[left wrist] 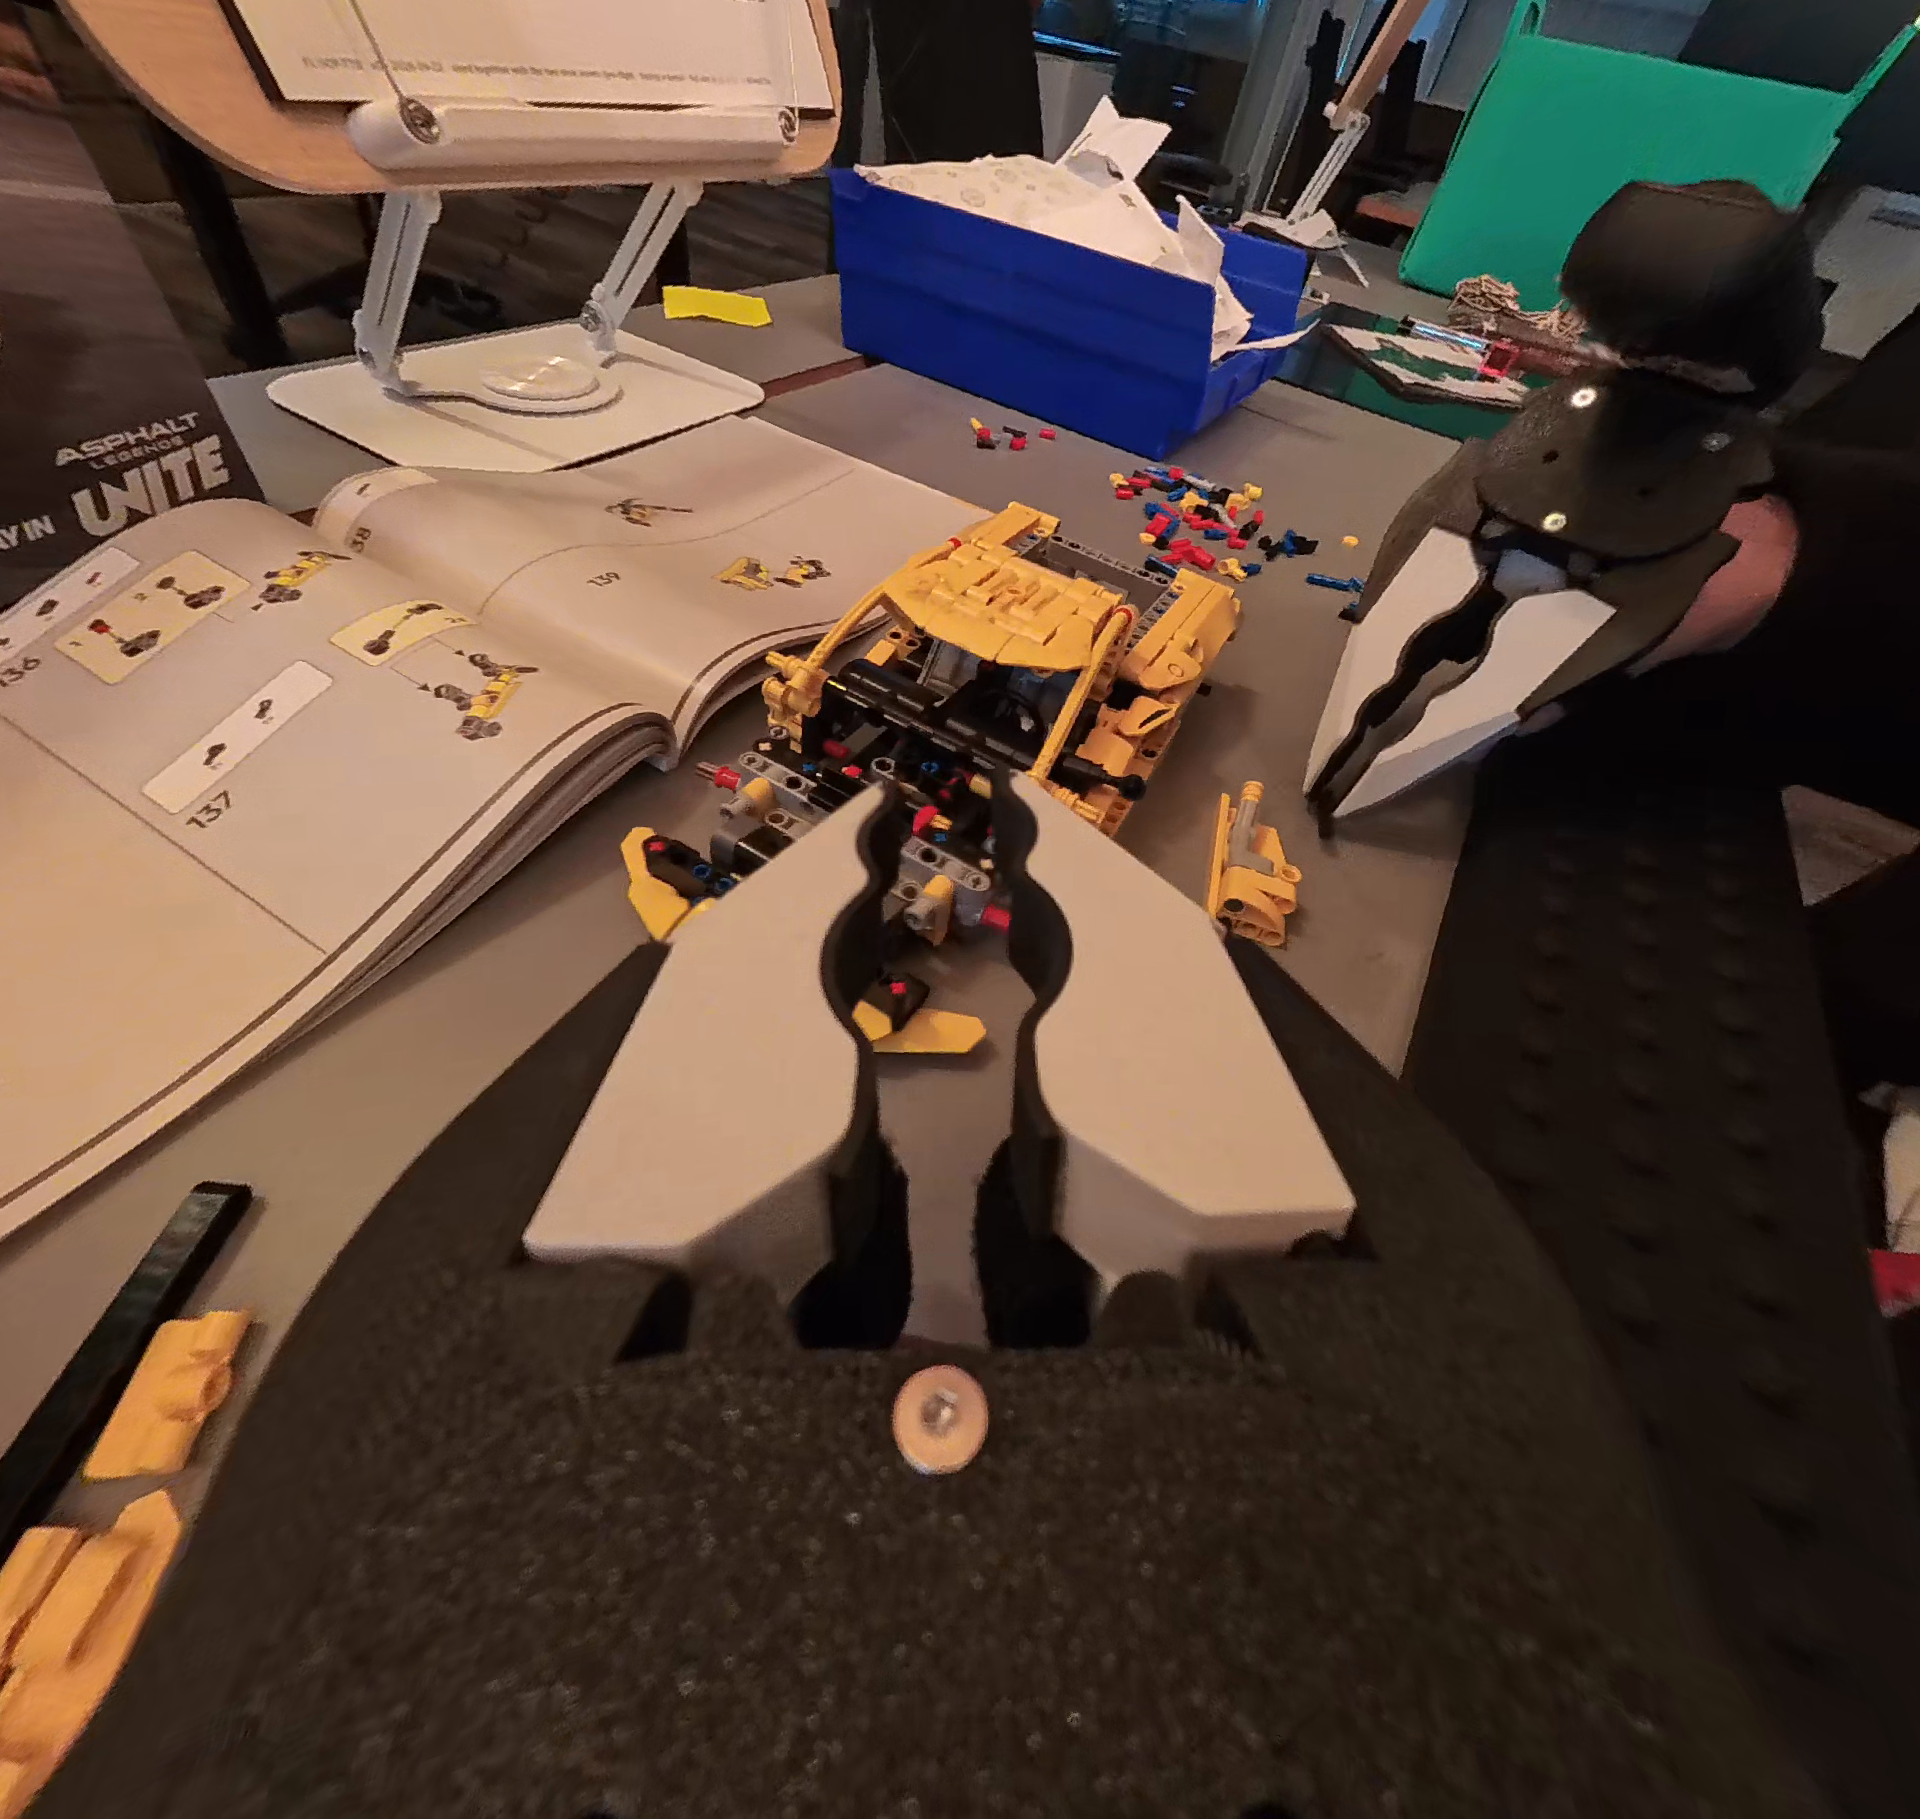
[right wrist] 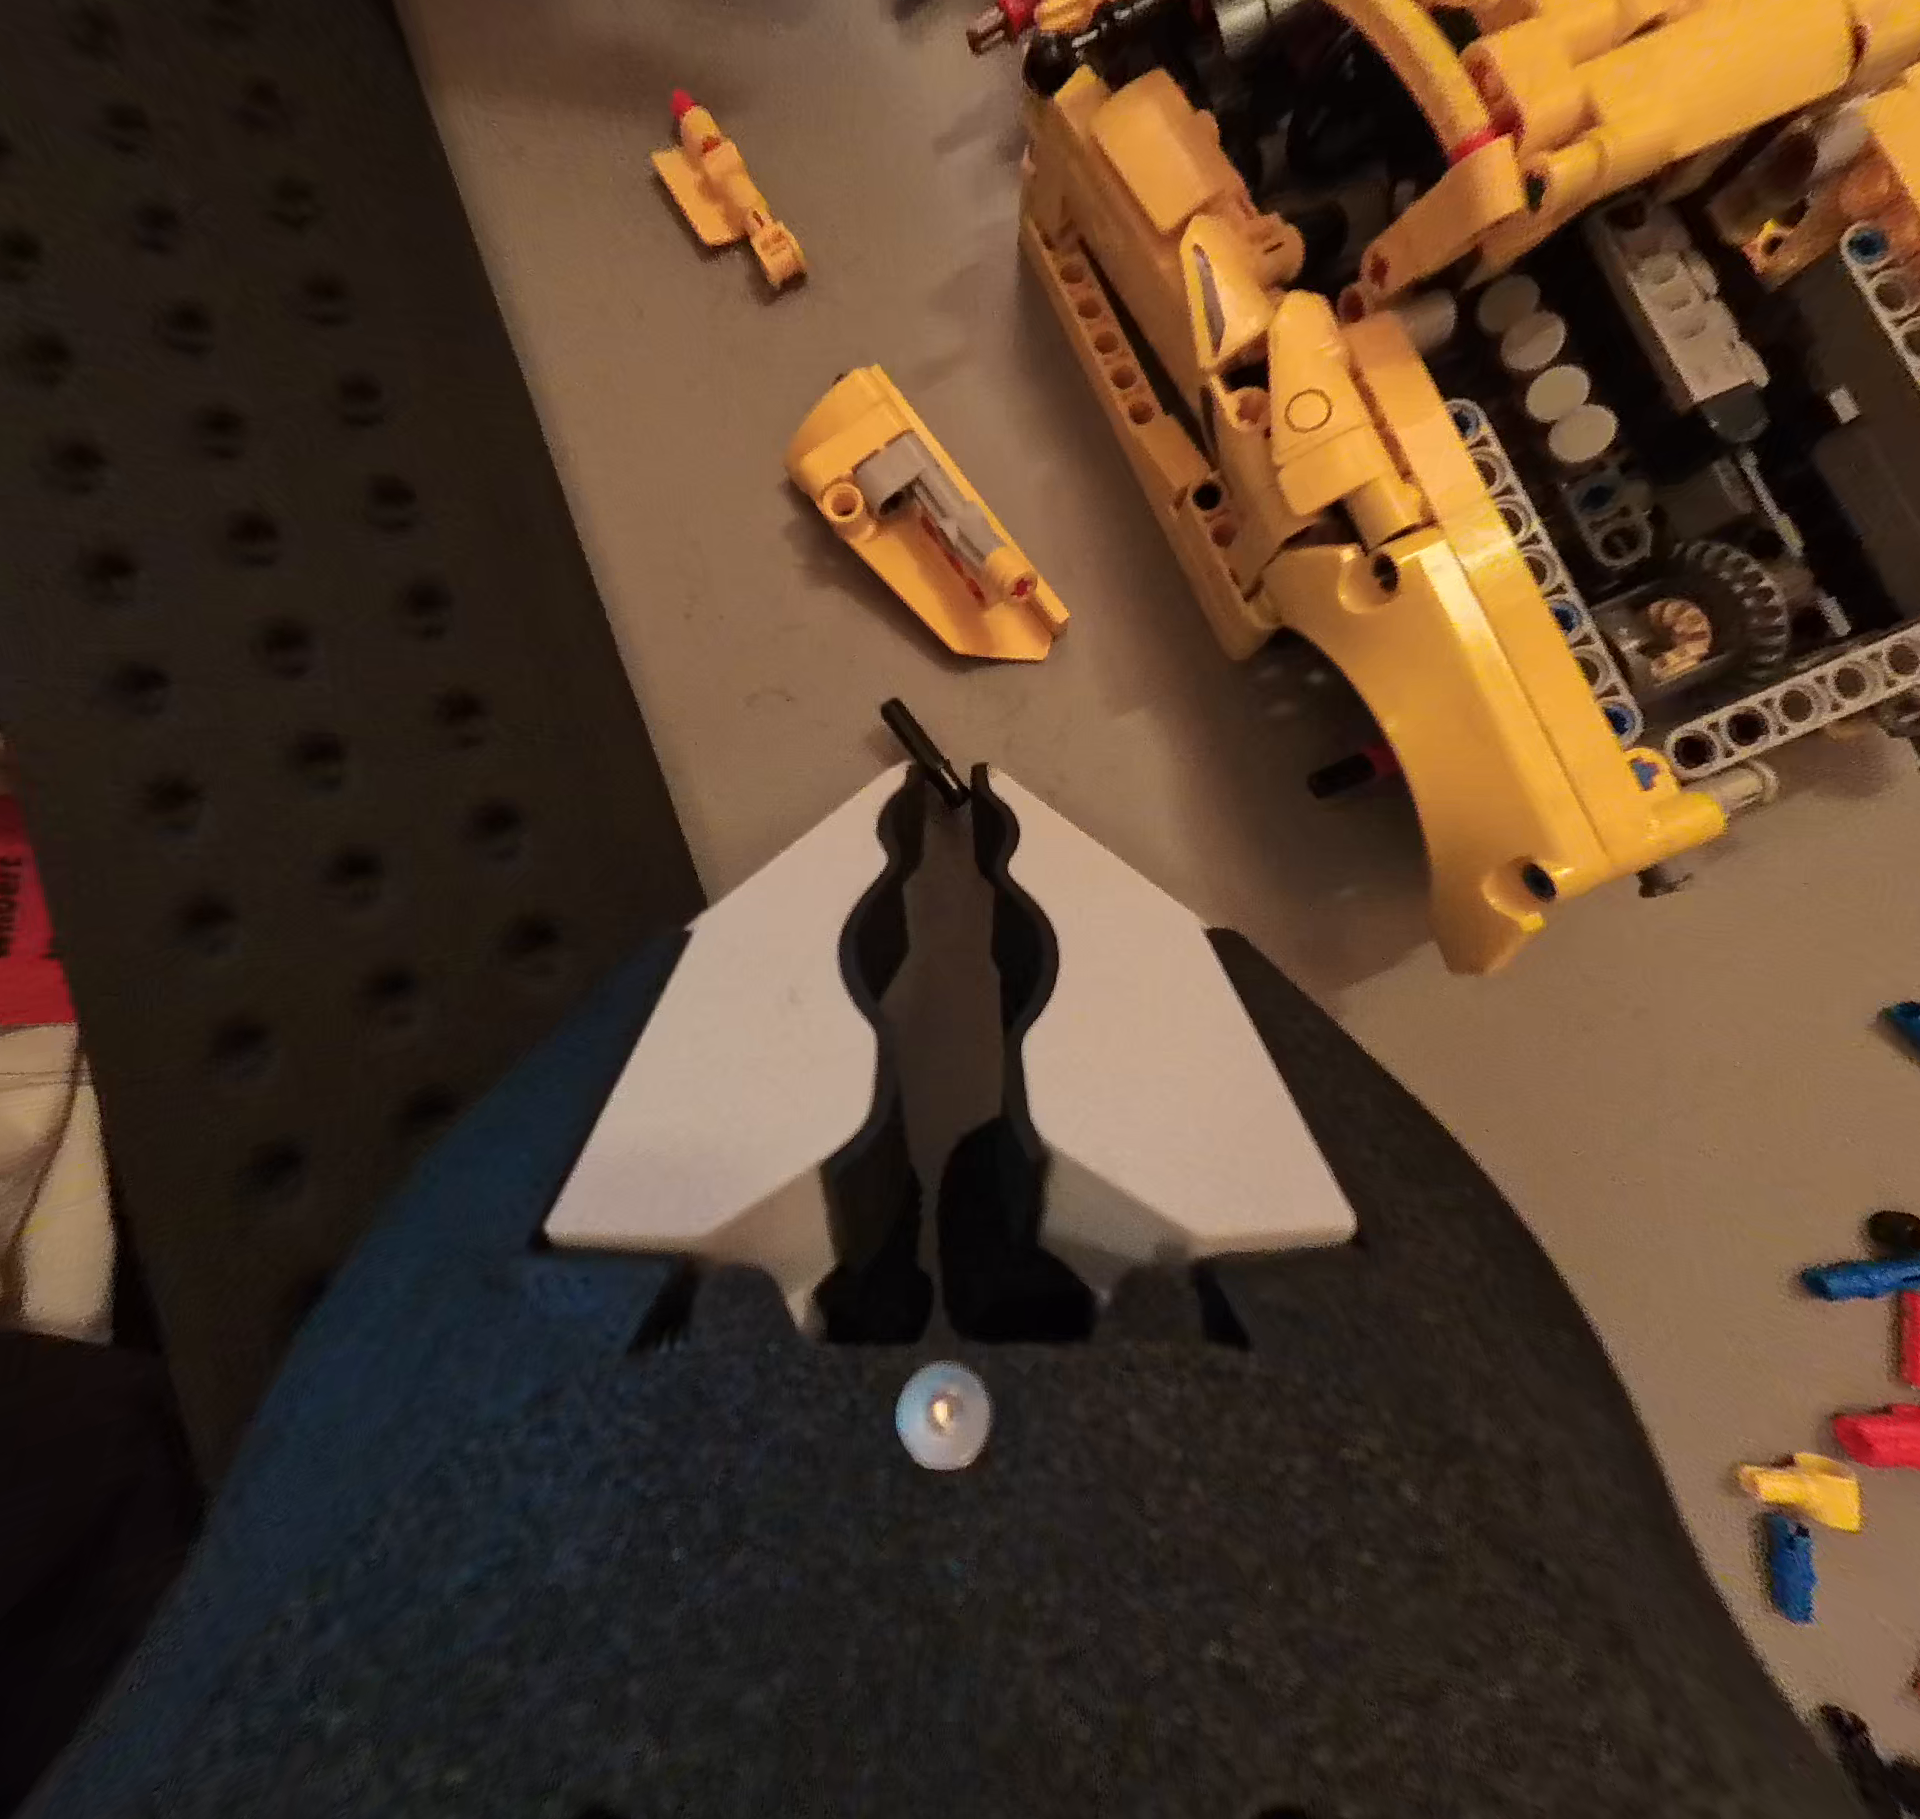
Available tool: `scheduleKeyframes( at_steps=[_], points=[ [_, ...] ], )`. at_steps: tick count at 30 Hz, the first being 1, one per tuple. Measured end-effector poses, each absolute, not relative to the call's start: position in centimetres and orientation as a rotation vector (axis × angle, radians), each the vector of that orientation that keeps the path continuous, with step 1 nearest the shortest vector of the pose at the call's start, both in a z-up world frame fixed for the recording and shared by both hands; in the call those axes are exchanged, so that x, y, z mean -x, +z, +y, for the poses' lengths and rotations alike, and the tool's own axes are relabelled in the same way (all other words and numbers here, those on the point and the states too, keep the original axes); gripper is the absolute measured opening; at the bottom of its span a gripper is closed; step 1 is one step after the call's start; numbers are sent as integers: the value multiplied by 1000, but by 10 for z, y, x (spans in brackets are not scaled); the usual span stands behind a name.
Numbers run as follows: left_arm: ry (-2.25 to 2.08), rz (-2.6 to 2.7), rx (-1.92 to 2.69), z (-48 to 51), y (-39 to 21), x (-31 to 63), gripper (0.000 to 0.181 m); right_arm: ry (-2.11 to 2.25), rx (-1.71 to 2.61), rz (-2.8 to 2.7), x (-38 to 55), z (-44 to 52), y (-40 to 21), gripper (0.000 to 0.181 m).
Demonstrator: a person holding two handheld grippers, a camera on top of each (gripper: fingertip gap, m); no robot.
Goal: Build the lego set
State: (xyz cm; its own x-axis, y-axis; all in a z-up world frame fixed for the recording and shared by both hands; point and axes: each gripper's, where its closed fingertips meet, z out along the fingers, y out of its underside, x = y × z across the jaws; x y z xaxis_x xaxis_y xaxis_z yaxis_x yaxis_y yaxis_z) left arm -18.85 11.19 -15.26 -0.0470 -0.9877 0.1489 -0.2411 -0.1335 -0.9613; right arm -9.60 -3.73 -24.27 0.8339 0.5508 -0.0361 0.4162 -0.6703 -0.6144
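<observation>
The yellow toy car (left wrist: 997, 668), partly built with its black and grey frame bare at the near end, stood on the grey counter (left wrist: 1340, 896) straight ahead of the left gripper (left wrist: 940, 803). That gripper hovered with a narrow gap between its tips and nothing in it; a small yellow and black piece (left wrist: 914, 1021) lay on the counter beneath it. The right gripper (right wrist: 943, 782) pinched a short black pin (right wrist: 925, 743) at its very tips, the car (right wrist: 1455, 419) ahead and to its right. Just ahead of those tips lay a yellow panel with a grey part (right wrist: 925, 522), and farther ahead a smaller yellow piece with a red tip (right wrist: 727, 190). In the left wrist view the right gripper (left wrist: 1335, 813) pointed down at the counter right of the car. Loose red, blue, black and yellow bits (left wrist: 1205, 522) were scattered beyond the car. Left of the left gripper lay the open instruction book (left wrist: 312, 730), printed with numbered building steps. Behind it stood a stand (left wrist: 499, 138) carrying a printed sheet, a dark box (left wrist: 114, 419) with white lettering, and a blue bin (left wrist: 1039, 325) of crumpled paper.
</observation>
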Motion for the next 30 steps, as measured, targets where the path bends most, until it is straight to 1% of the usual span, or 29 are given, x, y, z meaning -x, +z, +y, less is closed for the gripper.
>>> scheduleKeyframes(
  at_steps=[8,12,14,16,19,21,25,30],
  points=[
    [-1217,1395,1487,111,-161,187,16,314,2374,-679,97,-35,-246,8],
    [-1205,1414,1486,109,-164,187,16,371,2341,-573,87,-42,-233,20],
    [-1196,1421,1489,109,-165,186,16,351,2303,-479,65,-49,-219,20],
    [-1187,1425,1492,109,-167,186,16,241,2299,-367,23,-63,-210,20],
    [-1176,1435,1495,109,-169,185,16,-62,2343,-205,-62,-94,-211,19],
    [-1161,1442,1498,110,-171,185,16,-144,2369,-100,-103,-113,-218,20],
    [-1139,1453,1508,111,-175,184,16,-125,2398,1,-134,-129,-233,24],
    [-1122,1455,1528,114,-180,184,16,-125,2349,41,-153,-131,-235,23]
  ],
)
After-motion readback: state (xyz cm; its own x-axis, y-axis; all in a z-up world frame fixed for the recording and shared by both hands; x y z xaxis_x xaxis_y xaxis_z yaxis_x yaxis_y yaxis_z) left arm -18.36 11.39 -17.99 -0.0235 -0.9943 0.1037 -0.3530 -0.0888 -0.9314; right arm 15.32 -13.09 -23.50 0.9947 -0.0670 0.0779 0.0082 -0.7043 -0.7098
